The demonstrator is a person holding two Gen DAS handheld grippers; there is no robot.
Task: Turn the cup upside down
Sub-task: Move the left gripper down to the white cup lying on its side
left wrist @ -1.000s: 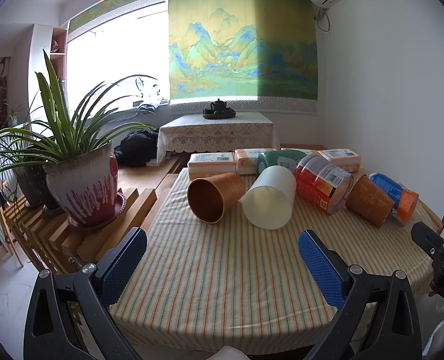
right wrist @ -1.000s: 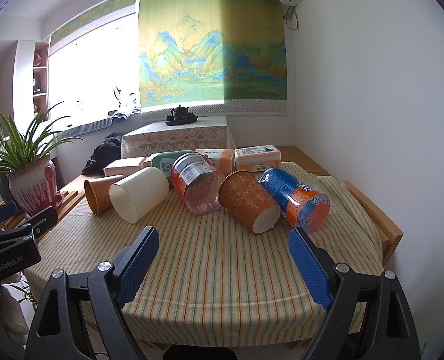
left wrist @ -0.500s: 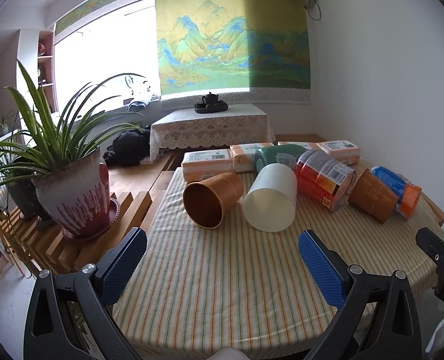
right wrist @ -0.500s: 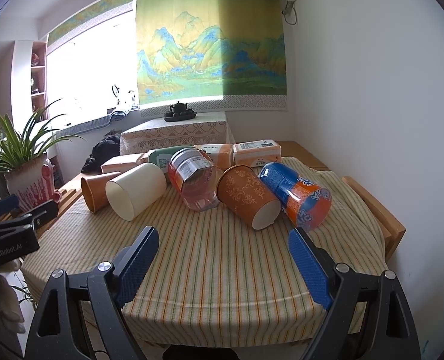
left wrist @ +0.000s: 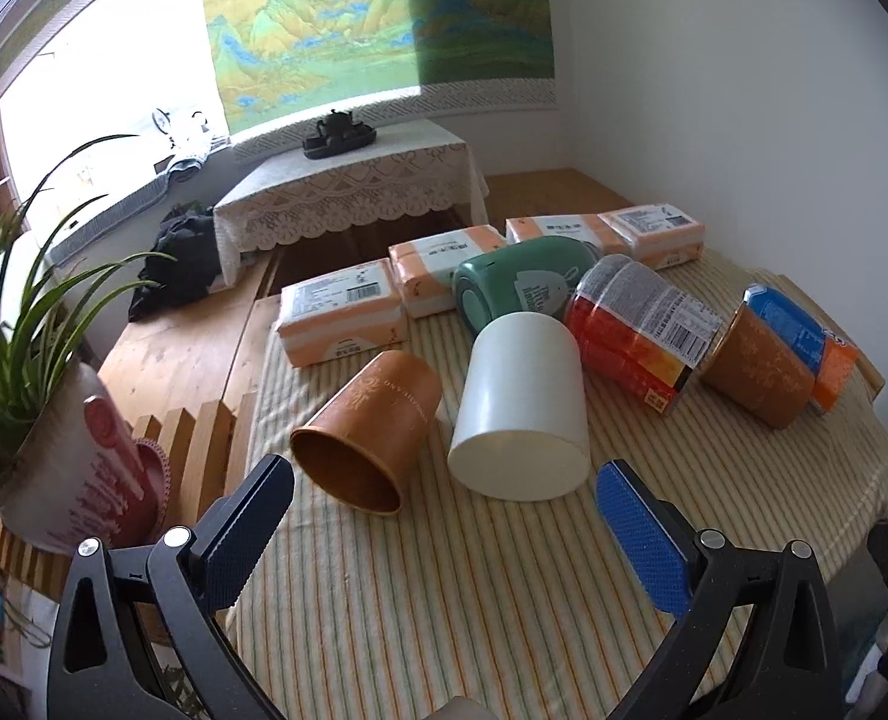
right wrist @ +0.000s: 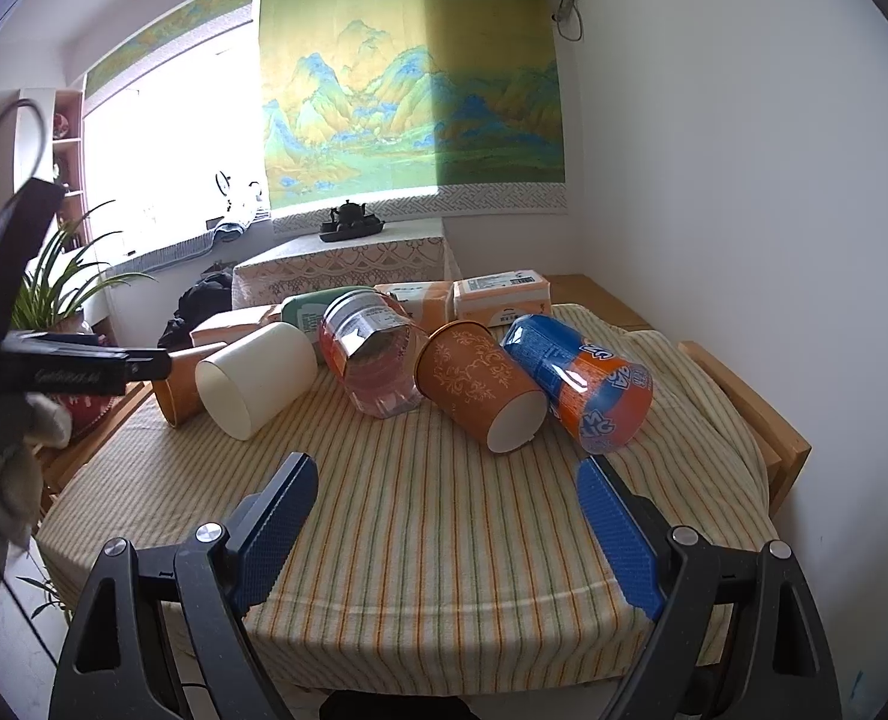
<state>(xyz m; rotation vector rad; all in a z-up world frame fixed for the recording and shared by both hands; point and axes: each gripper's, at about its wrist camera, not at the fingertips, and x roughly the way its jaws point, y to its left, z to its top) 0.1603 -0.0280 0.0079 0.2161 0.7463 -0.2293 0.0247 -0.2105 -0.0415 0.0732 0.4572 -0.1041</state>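
Observation:
Three cups lie on their sides on the striped tablecloth (left wrist: 444,600): a plain brown cup (left wrist: 372,426) with its mouth toward me, a white cup (left wrist: 522,408) beside it, and a patterned brown cup (left wrist: 756,372) farther right. In the right wrist view they are the brown cup (right wrist: 183,381), white cup (right wrist: 258,378) and patterned cup (right wrist: 480,384). My left gripper (left wrist: 444,528) is open and empty, just short of the brown and white cups. My right gripper (right wrist: 444,522) is open and empty, short of the patterned cup.
A clear jar with a red label (left wrist: 642,330), a green canister (left wrist: 516,288) and a blue-orange bottle (left wrist: 804,336) lie among the cups. Tissue packs (left wrist: 342,318) line the far edge. A potted plant (left wrist: 66,468) stands at the left on a slatted bench.
My left gripper has moved forward and tilted down toward the brown and white cups. My right gripper has edged forward a little. Both stay open.

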